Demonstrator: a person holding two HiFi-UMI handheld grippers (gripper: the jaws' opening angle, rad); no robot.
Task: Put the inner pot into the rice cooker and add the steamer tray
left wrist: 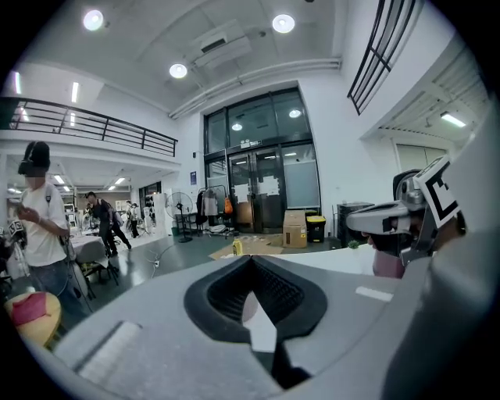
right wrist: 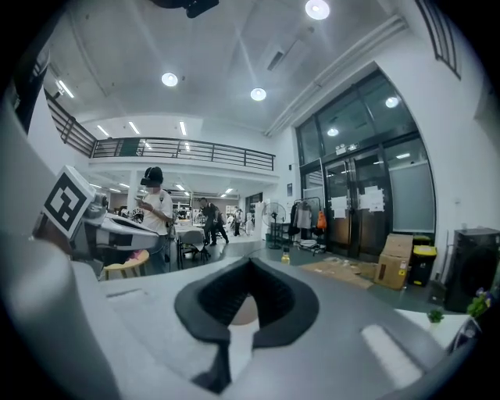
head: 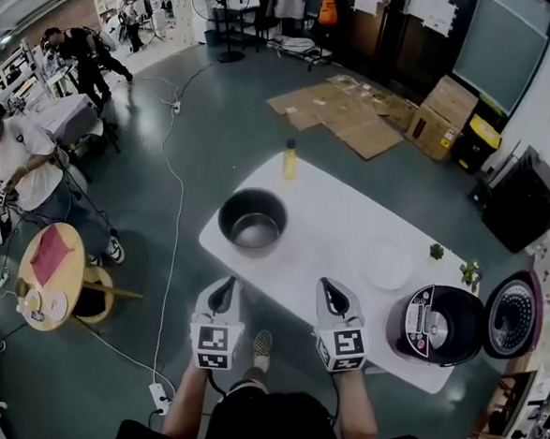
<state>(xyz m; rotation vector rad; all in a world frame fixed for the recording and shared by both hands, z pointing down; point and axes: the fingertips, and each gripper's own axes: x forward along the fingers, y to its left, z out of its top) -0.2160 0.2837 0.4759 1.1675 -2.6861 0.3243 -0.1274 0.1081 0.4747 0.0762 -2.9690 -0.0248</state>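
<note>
Inner pot [head: 253,220] sits on the counter [head: 336,221], approx 12 o'clock of our left hand-held gripper [head: 225,290]; rice cooker [head: 435,325], lid up, at 4 o'clock of our right hand-held gripper [head: 331,294]; both closed tight, empty; we judge step 1, reaching; next: open jaws, take pot rim.

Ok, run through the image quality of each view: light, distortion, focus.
Head view: dim and soft, the white table the brightest patch, edges bowed. Left gripper view: fisheye with black corners, a ceiling light flaring, the left hand-held gripper near and soft. Right gripper view: same fisheye, balcony railing curved.
</note>
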